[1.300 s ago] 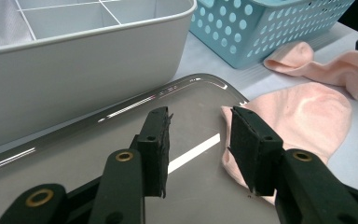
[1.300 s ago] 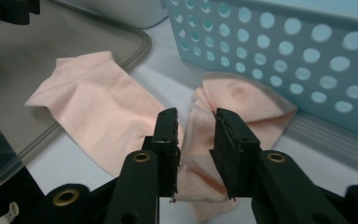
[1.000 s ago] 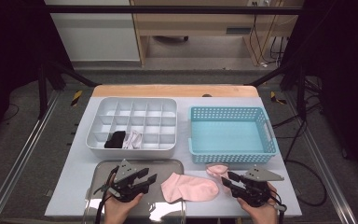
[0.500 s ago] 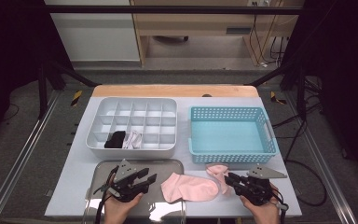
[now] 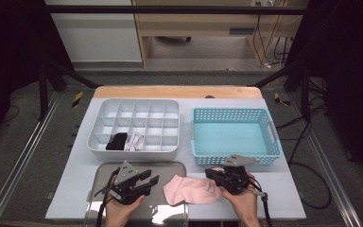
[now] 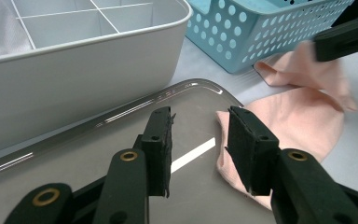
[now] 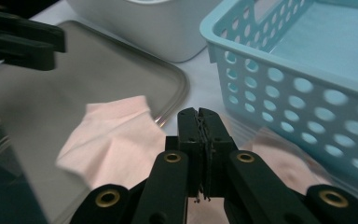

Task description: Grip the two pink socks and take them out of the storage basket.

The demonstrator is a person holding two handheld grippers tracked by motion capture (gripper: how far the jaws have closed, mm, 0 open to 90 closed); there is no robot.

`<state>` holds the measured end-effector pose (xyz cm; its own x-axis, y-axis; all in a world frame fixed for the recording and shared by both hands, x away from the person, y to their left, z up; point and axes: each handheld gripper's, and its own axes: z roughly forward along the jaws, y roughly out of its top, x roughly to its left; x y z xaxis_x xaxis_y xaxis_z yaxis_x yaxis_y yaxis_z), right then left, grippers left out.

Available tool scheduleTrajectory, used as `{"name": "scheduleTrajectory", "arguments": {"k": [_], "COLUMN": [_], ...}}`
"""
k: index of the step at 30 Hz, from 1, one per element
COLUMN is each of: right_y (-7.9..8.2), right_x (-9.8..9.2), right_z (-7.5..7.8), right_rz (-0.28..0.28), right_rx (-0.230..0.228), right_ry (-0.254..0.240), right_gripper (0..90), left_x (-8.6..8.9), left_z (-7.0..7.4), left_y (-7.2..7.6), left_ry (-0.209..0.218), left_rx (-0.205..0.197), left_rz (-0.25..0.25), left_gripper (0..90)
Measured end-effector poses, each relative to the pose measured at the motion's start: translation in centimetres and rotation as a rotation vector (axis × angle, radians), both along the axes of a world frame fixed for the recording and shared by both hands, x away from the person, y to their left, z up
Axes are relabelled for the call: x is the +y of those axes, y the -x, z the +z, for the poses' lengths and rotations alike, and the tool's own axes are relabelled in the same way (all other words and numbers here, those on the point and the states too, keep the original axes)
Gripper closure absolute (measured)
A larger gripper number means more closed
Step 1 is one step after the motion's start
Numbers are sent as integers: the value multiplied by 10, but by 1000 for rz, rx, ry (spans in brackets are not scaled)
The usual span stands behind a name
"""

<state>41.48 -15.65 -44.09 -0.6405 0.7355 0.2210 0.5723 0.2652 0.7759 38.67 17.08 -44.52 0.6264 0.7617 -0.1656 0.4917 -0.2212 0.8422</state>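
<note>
Table-level left claw view reveals pink sock (image 6: 303,116) overlapping tray (image 6: 121,154).

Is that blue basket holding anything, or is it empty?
Empty. The high view looks straight into the blue basket and shows only its bare bottom; the pink sock lies outside, on the table.

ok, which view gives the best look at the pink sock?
The high view: it shows the whole pink sock, lying partly on the metal tray and partly on the table. The left gripper view shows most of it close up, cut off by a jaw. The right gripper view has it blurred.
</note>
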Motion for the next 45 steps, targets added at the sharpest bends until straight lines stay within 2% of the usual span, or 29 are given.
{"name": "scheduleTrajectory", "arguments": {"k": [4,7,9,11,12,15,16,19,22,25,27,30,31,32,35,36,37,39,43,45], "right_y": [-14,-12,-7,-1,2,9,14,20,29,34,35,37,39,41,43,46,46,47,48,48], "right_x": [14,14,10,3,-1,-14,-22,-30,-38,-43,-43,-42,-42,-43,-45,-45,-45,-44,-43,-44], "right_z": [-16,-15,-9,-2,0,1,-2,-5,-10,-13,-14,-15,-16,-17,-19,-20,-20,-23,-30,-32], "right_rz": [-5,-1,-4,-2,-4,-19,-29,-30,-40,-66,-63,-34,-45,-50,-57,-54,-54,-44,-35,-33], "right_rx": [31,9,-31,-67,-87,-109,-127,-120,-134,-147,-158,-165,-174,-148,-149,-131,-131,-99,-53,-34], "right_ry": [40,43,32,32,42,34,49,57,81,47,43,53,64,50,36,21,21,31,51,41], "right_gripper": [830,772,729,688,673,601,576,566,537,504,503,535,535,541,546,599,599,656,706,763], "left_x": [1,2,1,0,0,0,-2,-5,-14,-24,-28,-31,-32,-34,-36,-37,-38,-38,-36,-34], "left_z": [0,1,1,3,3,6,8,9,12,16,18,17,17,16,16,16,16,15,13,11], "left_y": [-1,-1,-2,-1,-1,-1,-1,0,-1,-1,-1,-5,-6,-7,-8,-7,-7,-7,-4,-4], "left_ry": [5,-14,-20,-62,-53,-54,-37,-48,-47,-39,-34,-25,-20,-14,-7,-7,-7,-6,-4,-3], "left_rx": [4,-9,-15,-35,-54,-68,-64,-74,-83,-107,-119,-112,-105,-97,-94,-97,-96,-96,-86,-82], "left_rz": [-6,-3,10,20,15,10,0,-17,-41,-49,-47,-51,-53,-55,-59,-59,-63,-65,-58,-53], "left_gripper": [623,687,703,707,713,740,736,726,723,727,722,721,716,706,699,697,697,696,679,672]}}
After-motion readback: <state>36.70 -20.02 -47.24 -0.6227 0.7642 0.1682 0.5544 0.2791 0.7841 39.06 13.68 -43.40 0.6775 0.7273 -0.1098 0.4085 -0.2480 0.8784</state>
